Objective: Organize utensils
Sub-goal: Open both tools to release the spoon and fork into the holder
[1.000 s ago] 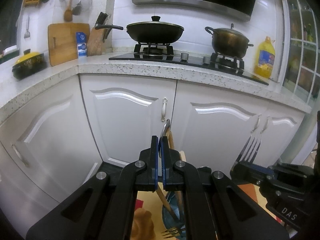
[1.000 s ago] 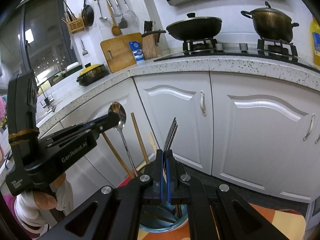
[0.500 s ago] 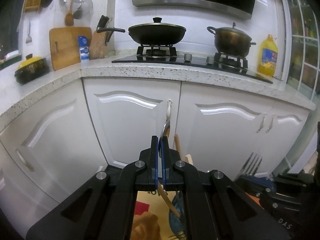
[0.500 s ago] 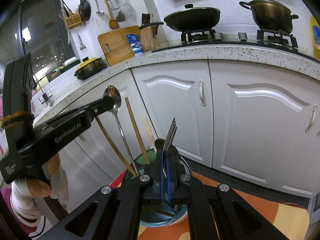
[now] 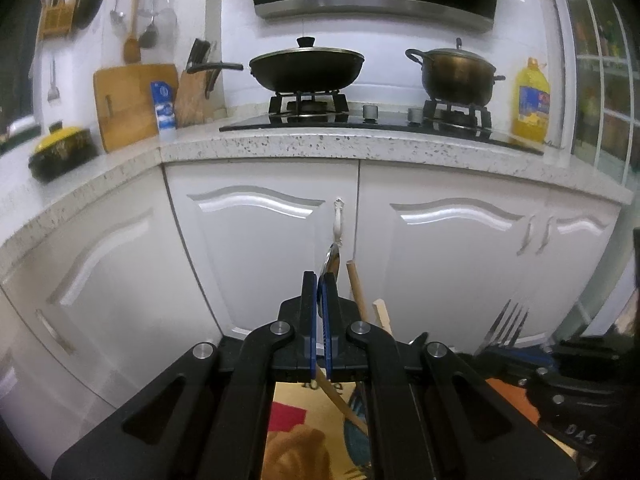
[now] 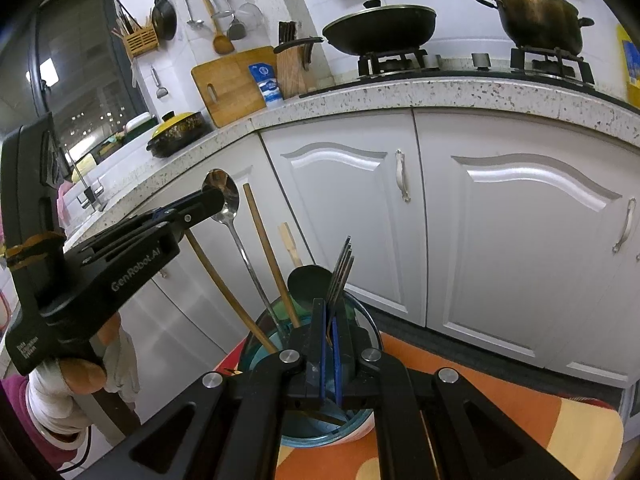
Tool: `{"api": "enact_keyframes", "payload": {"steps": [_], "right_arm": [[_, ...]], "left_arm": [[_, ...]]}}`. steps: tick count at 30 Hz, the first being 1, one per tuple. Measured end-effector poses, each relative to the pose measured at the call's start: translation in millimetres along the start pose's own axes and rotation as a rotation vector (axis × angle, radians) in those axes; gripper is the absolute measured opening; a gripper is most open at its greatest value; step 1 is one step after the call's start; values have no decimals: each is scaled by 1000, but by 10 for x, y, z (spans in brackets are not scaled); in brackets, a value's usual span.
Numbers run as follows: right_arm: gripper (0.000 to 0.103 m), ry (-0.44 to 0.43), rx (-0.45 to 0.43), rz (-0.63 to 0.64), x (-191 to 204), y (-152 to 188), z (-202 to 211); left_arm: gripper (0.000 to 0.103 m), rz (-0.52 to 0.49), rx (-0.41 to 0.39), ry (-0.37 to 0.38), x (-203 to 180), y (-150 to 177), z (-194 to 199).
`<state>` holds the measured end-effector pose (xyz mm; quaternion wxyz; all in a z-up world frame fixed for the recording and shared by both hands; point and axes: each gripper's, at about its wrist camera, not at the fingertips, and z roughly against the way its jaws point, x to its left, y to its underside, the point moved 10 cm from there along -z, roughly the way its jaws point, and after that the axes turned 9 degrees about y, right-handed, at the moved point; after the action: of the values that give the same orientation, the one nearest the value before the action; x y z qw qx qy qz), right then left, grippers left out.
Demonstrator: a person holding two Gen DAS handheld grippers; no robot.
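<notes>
My left gripper (image 5: 319,280) is shut on a metal spoon (image 6: 224,194), bowl up; its handle runs down into a blue-green utensil holder (image 6: 370,326). The left gripper also shows in the right wrist view (image 6: 214,200). My right gripper (image 6: 329,308) is shut on a metal fork (image 6: 340,270), tines up, right over the holder; the fork also shows in the left wrist view (image 5: 506,324). The holder has wooden sticks (image 6: 266,252) and a dark ladle (image 6: 308,282) standing in it.
The holder stands on an orange and yellow patterned cloth (image 6: 500,412). White cabinet doors (image 5: 260,248) stand close behind under a speckled counter (image 5: 360,144) with a wok (image 5: 306,66), a pot (image 5: 456,72), a knife block and a cutting board.
Both grippers have sunk lower, taking the spoon and the fork down toward the holder. Both stay shut on their utensils.
</notes>
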<state>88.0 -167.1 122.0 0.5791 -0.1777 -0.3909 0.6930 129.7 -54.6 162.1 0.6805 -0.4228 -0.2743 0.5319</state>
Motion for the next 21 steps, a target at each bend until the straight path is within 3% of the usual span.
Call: {"api": "enact_keyframes", "payload": {"steps": [15, 19, 21], "right_arm": [[6, 10, 3, 14, 8, 11, 145], [21, 9, -2, 1, -19, 18, 192], [21, 7, -2, -11, -39, 30, 206]], "left_arm": [[2, 103, 112, 113, -111, 252, -55], [3, 112, 130, 122, -138, 265, -33], [6, 119, 134, 125, -138, 277, -20]]}}
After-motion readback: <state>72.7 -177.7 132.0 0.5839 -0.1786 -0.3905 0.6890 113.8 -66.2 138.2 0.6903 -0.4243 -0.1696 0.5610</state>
